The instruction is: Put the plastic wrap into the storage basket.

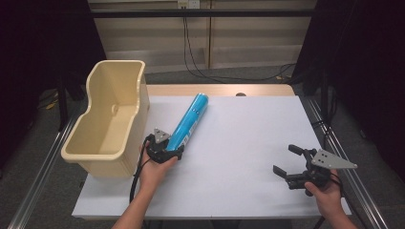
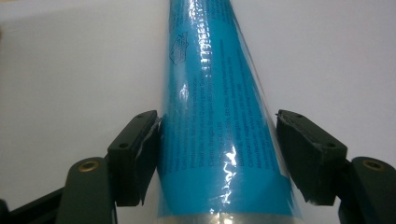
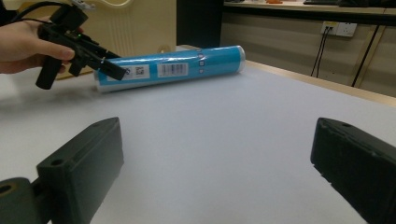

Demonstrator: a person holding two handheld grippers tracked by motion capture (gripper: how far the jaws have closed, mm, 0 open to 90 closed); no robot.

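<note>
Worktop (image 1: 239,157) carries a cream bin (image 1: 112,119) at its left edge, mouth up for loading. Beside it lies the blue tube (image 1: 191,120), its near end clamped in the left claw (image 1: 165,153) (probably bin-bound). Right claw (image 1: 285,164) waits apart, jaws spread.

The worktop (image 1: 248,143) is a rectangular board with a matte white surface; a strip of light wood shows along its far edge, and metal rails run down both long sides. A long blue tube (image 1: 189,122) wrapped in glossy film lies on its side on the left half, slanting from near the middle of that half toward the far edge, its far end close to the wood strip. A cream plastic bin (image 1: 111,119) stands upright at the left edge, just beside the tube, its open top facing up.
</note>
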